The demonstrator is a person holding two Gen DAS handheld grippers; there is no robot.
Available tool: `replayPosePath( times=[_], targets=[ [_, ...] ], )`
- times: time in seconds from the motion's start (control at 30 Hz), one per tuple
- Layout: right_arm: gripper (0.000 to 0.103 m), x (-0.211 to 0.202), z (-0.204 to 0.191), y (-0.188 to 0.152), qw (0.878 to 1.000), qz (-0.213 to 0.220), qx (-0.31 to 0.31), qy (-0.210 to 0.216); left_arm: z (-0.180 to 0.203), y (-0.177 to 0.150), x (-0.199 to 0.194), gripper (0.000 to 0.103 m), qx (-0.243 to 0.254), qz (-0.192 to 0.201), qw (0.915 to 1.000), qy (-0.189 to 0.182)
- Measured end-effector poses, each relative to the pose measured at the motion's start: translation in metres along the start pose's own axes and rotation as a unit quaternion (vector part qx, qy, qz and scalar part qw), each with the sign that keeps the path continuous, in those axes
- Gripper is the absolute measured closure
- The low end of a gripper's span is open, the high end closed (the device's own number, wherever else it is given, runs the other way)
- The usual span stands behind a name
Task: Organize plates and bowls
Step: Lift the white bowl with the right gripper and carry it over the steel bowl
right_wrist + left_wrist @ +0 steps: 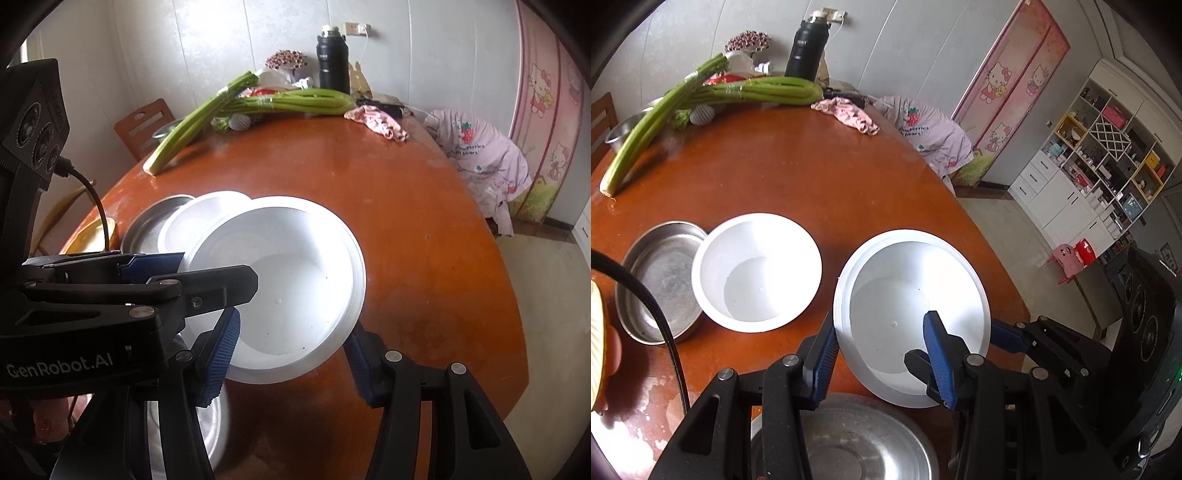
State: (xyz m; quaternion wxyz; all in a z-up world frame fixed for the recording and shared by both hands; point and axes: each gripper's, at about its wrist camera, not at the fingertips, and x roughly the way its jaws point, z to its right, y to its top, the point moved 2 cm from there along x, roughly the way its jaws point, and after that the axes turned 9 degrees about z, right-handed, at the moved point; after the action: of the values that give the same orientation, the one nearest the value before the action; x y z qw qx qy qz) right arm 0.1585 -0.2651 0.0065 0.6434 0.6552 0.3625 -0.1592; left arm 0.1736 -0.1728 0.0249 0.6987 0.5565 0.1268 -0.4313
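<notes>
Left gripper [879, 363]: jaws apart, straddling the near-left rim of the white plate [916, 280]. One blue pad hangs over the plate's well and the other sits outside the rim. No clamp is visible.

Right gripper [290, 354]: jaws set wide, with the plate's near edge between them. Both pads sit right at the rim, but the plate covers the contact points, so I cannot tell whether they grip it. In the left wrist view only one of its blue fingers shows, at the plate's right rim.

The plate is centre frame in both views and looks tilted. Its near edge overlaps a steel plate [857, 443], which is cut off at the bottom and largely hidden behind the linkages.

Left of it is a white bowl [757, 266], upright. The bowl's left side overlaps a steel dish [661, 273], which is crossed by a black cable [657, 321].

At the far left edge is a yellow object [88, 236], mostly out of frame, which I cannot identify.

Brown table [812, 166]. At its far end, upper left of the frame, are celery stalks [757, 90], a black flask [805, 48] and a pink cloth [849, 114]. The clutter behind the celery is too small to make out.
</notes>
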Motion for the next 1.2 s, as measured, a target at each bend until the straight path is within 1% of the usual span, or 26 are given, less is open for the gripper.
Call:
replayPosePath(
  times=[0.37,0.53,0.7,0.93,1.2],
  targets=[
    [0.045,-0.029,-0.034,0.003,0.999,0.029,-0.028,0.015,-0.007,-0.011,-0.041,0.057,-0.004,0.030,0.9995,0.010],
    [0.045,-0.035,-0.047,0.002,0.999,0.034,-0.036,0.021,-0.012,-0.015,-0.058,0.057,-0.007,0.042,0.9990,0.010],
    [0.045,-0.041,-0.064,0.000,0.998,0.035,-0.049,0.028,-0.019,-0.023,-0.074,0.057,-0.008,0.050,0.9985,0.018],
    [0.045,-0.049,-0.081,-0.005,0.997,0.036,-0.063,0.032,-0.025,-0.029,-0.089,0.057,-0.009,0.057,0.9982,0.018],
    [0.045,-0.052,-0.091,-0.010,0.996,0.034,-0.071,0.035,-0.030,-0.036,-0.096,0.057,-0.011,0.060,0.9980,0.019]
  ],
)
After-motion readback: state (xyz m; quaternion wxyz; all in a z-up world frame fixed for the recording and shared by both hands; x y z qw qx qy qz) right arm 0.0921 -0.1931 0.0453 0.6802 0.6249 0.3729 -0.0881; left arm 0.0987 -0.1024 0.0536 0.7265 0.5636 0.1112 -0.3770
